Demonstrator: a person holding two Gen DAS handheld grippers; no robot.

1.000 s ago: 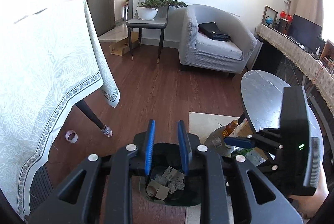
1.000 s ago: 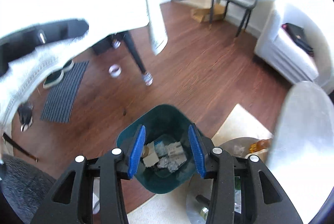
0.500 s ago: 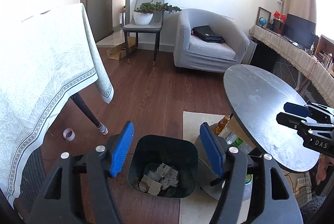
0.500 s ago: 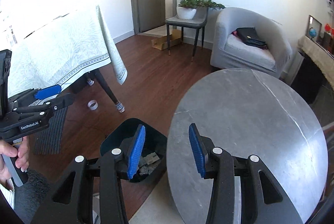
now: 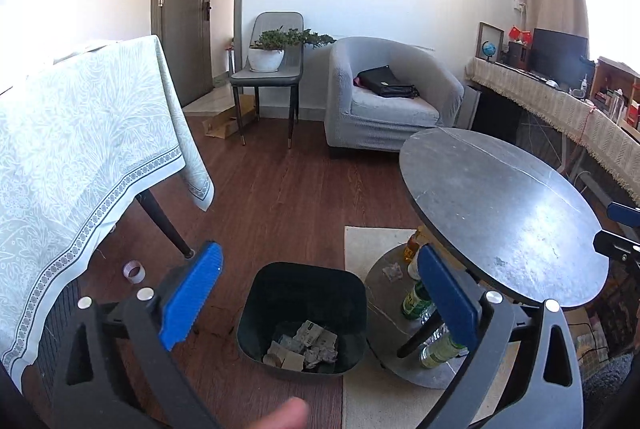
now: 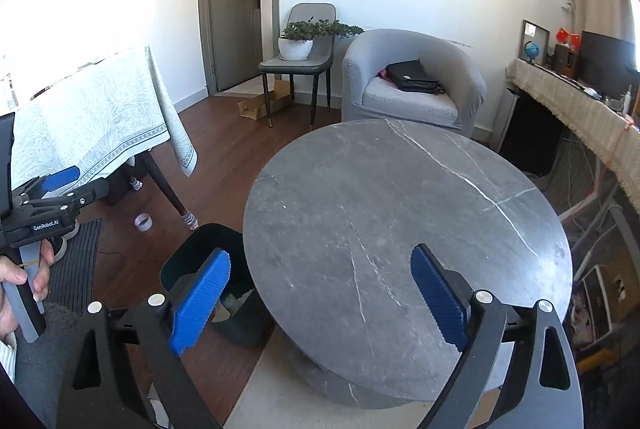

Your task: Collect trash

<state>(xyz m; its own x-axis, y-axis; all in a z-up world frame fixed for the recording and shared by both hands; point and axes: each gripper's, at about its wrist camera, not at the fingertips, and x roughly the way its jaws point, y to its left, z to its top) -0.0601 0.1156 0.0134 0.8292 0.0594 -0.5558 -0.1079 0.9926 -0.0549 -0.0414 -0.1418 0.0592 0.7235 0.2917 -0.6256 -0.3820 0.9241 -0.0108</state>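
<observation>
home living room, armchair (image 5: 384, 97), round table (image 6: 400, 213)

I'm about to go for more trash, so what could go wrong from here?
1. The dark plastic trash bin stands tight against the round grey marble table; a low reach might tip it.
2. Bottles crowd the lower shelf beside a crumpled scrap; grabbing it could topple them.
3. Both grippers, left gripper and right gripper, are opening and empty.

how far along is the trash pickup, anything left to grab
Done: crumpled paper and card scraps already lie in the dark bin, and the round table top is bare. In hand: nothing; the left claw and right claw are both opening with nothing between them. Possibly left: a crumpled scrap on the lower shelf and a tape roll on the floor.
</observation>
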